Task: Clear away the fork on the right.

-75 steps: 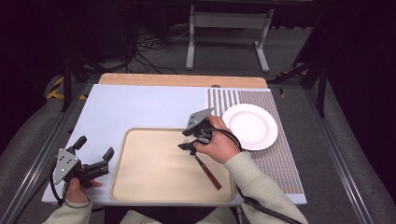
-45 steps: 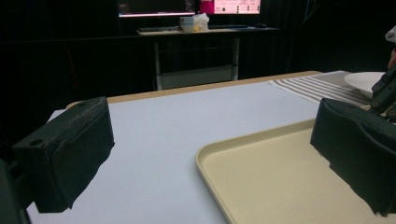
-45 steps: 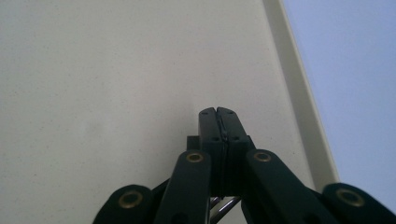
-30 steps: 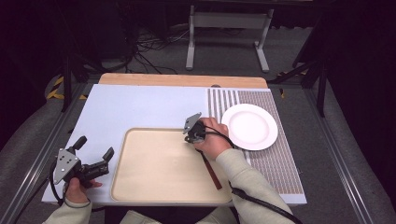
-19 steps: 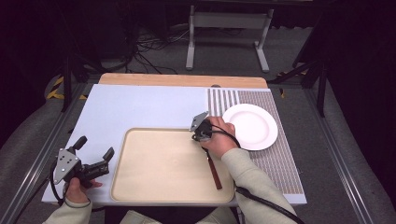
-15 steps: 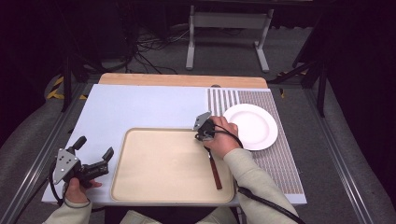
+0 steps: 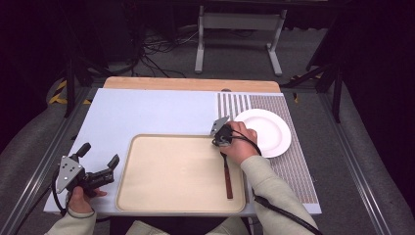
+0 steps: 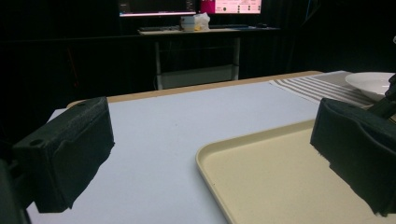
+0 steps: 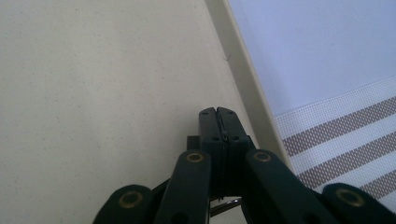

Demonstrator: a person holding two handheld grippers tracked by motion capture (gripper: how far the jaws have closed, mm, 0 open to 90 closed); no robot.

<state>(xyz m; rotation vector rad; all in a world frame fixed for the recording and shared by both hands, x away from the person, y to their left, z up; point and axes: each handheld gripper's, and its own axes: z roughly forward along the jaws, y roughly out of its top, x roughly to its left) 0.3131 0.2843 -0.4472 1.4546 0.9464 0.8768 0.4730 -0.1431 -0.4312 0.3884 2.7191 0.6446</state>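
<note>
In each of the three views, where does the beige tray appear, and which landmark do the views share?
High view: the beige tray lies at the centre bottom, near the table's front edge.
Left gripper view: its rounded corner sits at the lower right.
Right gripper view: its floor spreads across the left side.
Shared landmark: the striped placemat beside the tray.

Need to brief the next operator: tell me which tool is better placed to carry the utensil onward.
Right. The right tool is shut on the brown-handled utensil over the beige tray; the left tool hangs open off the tray's left edge.
</note>
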